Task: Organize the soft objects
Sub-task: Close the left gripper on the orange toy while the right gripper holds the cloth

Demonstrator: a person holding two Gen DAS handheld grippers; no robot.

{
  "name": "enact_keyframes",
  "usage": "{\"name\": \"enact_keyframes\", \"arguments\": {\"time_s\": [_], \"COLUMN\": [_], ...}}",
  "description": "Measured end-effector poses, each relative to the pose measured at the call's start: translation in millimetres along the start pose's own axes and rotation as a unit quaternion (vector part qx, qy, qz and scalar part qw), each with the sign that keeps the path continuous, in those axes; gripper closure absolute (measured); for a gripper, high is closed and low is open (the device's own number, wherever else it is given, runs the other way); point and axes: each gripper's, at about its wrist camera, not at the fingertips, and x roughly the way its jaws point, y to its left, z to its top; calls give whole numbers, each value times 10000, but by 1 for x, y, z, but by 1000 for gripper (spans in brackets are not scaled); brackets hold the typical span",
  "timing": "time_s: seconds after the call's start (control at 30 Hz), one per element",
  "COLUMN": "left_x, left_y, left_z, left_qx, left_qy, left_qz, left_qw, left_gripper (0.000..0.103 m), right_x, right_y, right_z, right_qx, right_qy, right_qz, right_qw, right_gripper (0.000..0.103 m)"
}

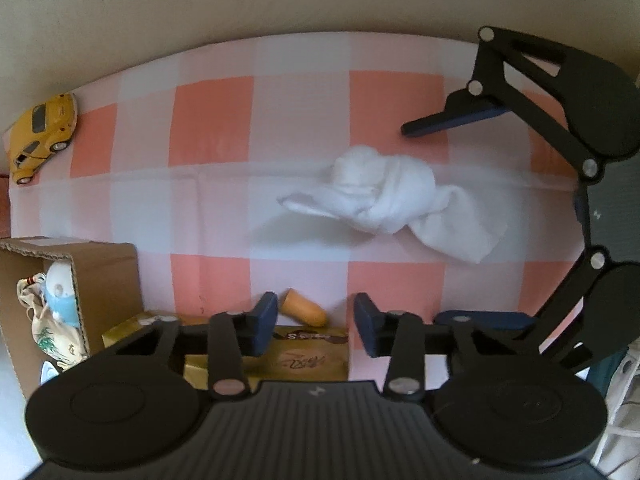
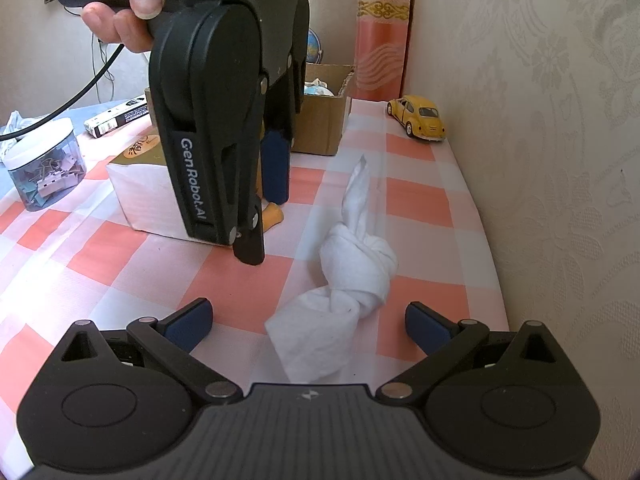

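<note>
Cloth, white and tied into a loose knot (image 2: 356, 276), is lying on the checked tabletop (image 2: 120, 256) near its far edge along the wall, one tail trailing toward the right claw (image 2: 308, 322) and the other pointing at the yellow toy car (image 2: 418, 118) in the corner. The right claw is hanging released, its blue pads standing wide to either side of the near tail without touching it, probably lining up for a pinch. The left claw (image 1: 316, 326) is pointing straight down over an orange foam earplug (image 1: 306, 312); its pads are sitting apart with the plug just beyond them, grasping nothing. A cardboard box (image 1: 106, 280) at the tabletop's end is already holding soft toys and a printed pouch, so it is likely serving as the collecting bin. A gold-topped carton (image 2: 140, 196) is crowding the earplug, whose body is mostly hiding behind the left claw in the right wrist view. The box's contents are partly cut off, and a tub of binder clips (image 2: 46, 164) is sitting near the opposite edge.
</note>
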Motion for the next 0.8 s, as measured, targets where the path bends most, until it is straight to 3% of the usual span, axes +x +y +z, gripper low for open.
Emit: {"name": "enact_keyframes", "arguments": {"time_s": [0.17,0.8], "left_x": [-2,-33], "left_y": [-1,6], "left_z": [0,-27], "left_qx": [-98,-293], "left_qy": [-35,-664], "left_qz": [97,3], "left_qw": [9999,9974], "left_gripper": [80,81], "right_x": [0,3], "right_y": [0,1], "right_z": [0,4], "right_qx": [-4,37], "right_qy": [-10,75], "right_qz": [5,-58], "right_qw": [10000,9999], "right_gripper": [0,0]}}
